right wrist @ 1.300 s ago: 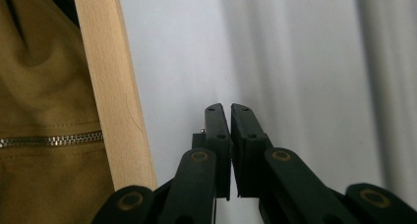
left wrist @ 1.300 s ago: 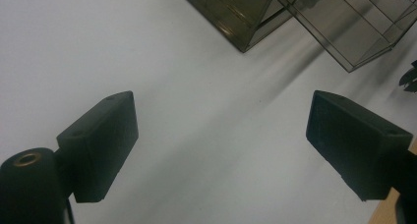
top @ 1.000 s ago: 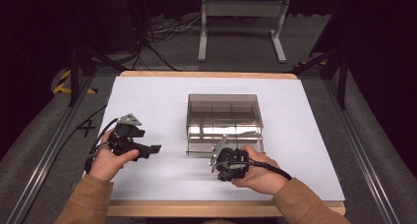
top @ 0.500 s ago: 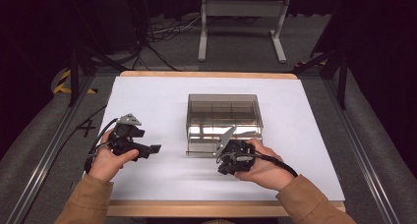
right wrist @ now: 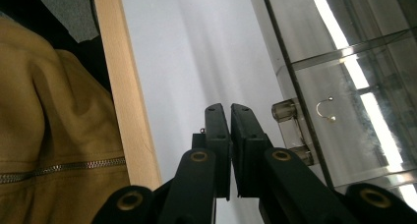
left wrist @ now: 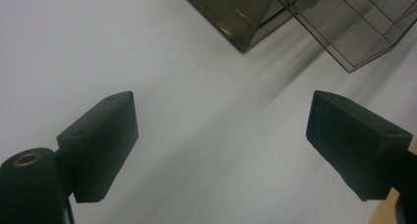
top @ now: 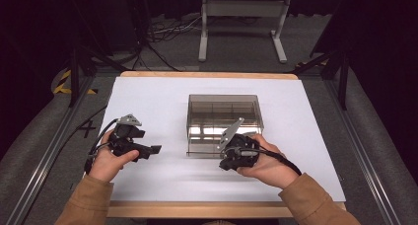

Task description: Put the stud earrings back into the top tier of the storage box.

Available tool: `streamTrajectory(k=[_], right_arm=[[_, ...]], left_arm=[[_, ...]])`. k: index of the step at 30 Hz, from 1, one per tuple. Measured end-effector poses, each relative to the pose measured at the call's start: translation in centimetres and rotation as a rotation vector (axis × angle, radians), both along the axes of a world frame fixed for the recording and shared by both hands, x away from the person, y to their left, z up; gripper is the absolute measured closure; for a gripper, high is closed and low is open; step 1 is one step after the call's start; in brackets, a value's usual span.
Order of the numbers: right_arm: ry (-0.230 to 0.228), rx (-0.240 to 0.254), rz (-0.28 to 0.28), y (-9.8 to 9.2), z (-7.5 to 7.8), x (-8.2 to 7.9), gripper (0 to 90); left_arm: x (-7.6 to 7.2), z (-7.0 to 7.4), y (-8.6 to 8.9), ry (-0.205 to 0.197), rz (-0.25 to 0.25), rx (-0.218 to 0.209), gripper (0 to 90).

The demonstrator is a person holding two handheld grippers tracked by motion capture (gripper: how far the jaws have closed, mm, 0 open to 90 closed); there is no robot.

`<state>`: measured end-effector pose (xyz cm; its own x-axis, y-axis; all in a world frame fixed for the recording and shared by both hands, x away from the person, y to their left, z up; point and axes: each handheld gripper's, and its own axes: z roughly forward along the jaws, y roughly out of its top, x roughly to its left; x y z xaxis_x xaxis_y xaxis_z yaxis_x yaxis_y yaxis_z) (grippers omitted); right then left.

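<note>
A smoky see-through plastic box (top: 224, 117) with inner dividers stands at the table's middle. My right gripper (top: 226, 161) is held just in front of its near wall and points to the left. In the right gripper view the right gripper (right wrist: 230, 108) has its jaws shut together with nothing seen between them; the box's latch (right wrist: 287, 111) and a small hook-shaped piece (right wrist: 324, 108) inside the box lie to their right. My left gripper (top: 150, 151) rests left of the box. Its jaws stand wide open over bare table (left wrist: 216, 135), with the box's corner (left wrist: 246, 17) beyond them.
The white tabletop (top: 148, 101) has a wooden front edge (right wrist: 123, 86). A mustard sleeve (right wrist: 49, 135) lies past that edge. A metal stand (top: 241, 18) and cables sit on the floor behind the table. Rails run along both sides.
My right hand has lifted and shifted slightly right, toward the box's front wall, with jaws staying shut. The left hand and the box have not moved.
</note>
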<state>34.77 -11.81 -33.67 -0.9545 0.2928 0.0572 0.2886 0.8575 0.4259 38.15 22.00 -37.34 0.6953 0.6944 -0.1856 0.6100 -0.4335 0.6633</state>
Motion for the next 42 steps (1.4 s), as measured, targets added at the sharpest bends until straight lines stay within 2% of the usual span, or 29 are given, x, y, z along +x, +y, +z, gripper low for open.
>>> streamTrajectory(k=[14,28,34,42], right_arm=[[-0.034,0.05,-0.05,-0.7,1.3,0.7,87.0],[-0.062,0.061,-0.156,-1.4,2.1,1.7,87.0],[-0.075,0.041,-0.183,-1.5,2.1,2.4,87.0],[-0.08,-0.006,-0.219,-1.2,1.3,3.3,86.9]], left_arm=[[0.0,0.0,0.0,-0.001,-0.001,-0.001,12.8],[0.0,0.0,0.0,0.0,-0.002,-0.001,12.8],[0.0,0.0,0.0,0.0,0.001,-0.003,12.8],[0.0,0.0,0.0,0.001,0.0,-0.003,12.8]])
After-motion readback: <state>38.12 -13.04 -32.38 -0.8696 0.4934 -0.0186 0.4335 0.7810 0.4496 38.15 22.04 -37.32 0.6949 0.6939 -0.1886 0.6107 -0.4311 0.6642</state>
